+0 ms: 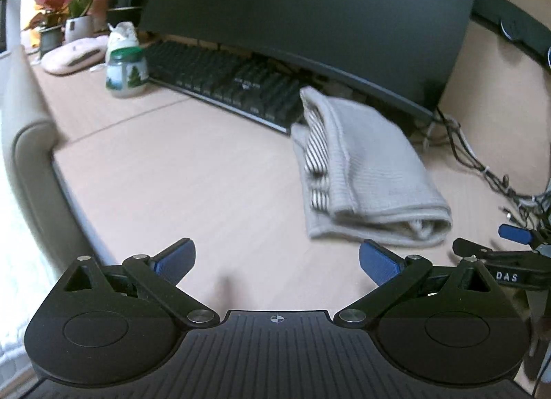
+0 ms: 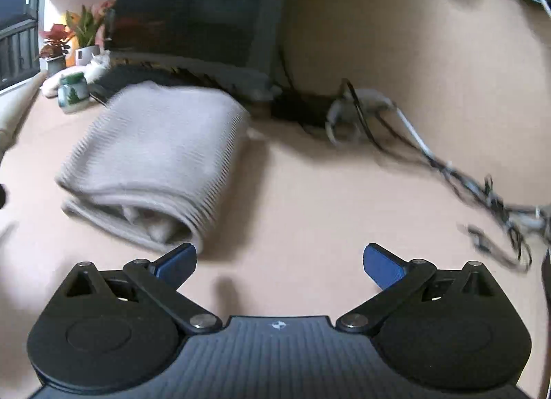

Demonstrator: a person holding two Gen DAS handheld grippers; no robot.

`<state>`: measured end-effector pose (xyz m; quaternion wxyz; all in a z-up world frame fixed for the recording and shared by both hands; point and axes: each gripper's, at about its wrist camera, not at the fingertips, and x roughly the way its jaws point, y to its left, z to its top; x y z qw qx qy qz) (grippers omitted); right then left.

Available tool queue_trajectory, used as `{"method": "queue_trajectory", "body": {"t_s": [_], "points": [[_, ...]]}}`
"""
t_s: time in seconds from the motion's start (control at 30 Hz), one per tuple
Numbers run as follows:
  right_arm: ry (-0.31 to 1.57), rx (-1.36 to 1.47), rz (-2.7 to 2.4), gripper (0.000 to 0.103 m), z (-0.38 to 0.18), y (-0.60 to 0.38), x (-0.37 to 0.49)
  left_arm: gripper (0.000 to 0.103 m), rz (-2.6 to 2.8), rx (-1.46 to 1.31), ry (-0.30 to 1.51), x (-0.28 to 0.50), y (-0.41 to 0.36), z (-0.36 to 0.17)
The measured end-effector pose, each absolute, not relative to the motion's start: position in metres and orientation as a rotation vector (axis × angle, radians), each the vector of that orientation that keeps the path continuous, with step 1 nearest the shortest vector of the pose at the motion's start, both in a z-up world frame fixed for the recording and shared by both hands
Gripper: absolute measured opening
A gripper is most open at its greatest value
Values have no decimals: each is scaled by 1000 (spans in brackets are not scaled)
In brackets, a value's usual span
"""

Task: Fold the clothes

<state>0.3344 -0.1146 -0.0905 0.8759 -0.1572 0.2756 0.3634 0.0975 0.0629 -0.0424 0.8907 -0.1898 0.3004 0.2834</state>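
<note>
A folded beige garment (image 1: 372,171) with a striped lining lies on the wooden desk (image 1: 193,185), in front of the keyboard and monitor. It also shows in the right wrist view (image 2: 151,158), blurred, ahead and to the left. My left gripper (image 1: 277,261) is open and empty, above the desk just short of the garment's near edge. My right gripper (image 2: 279,263) is open and empty, to the right of the garment's near corner. The right gripper's blue tip (image 1: 515,233) shows at the right edge of the left wrist view.
A black keyboard (image 1: 224,82) and a dark monitor (image 1: 310,13) stand behind the garment. A glass jar (image 1: 125,72), a pink object (image 1: 74,56) and potted plants (image 1: 65,10) are at the far left. Tangled cables (image 2: 447,165) lie at the right. A chair armrest (image 1: 31,158) sits at the desk's left edge.
</note>
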Motion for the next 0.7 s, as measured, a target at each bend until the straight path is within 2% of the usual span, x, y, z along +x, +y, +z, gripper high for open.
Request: {"method": "queue_trajectory", "body": {"t_s": [0.33, 0.7], "points": [[656, -285, 794, 103, -98, -127, 348, 103, 611, -383, 612, 86, 20, -39], [660, -281, 797, 103, -97, -131, 352, 103, 663, -404, 601, 73, -1, -42]]}}
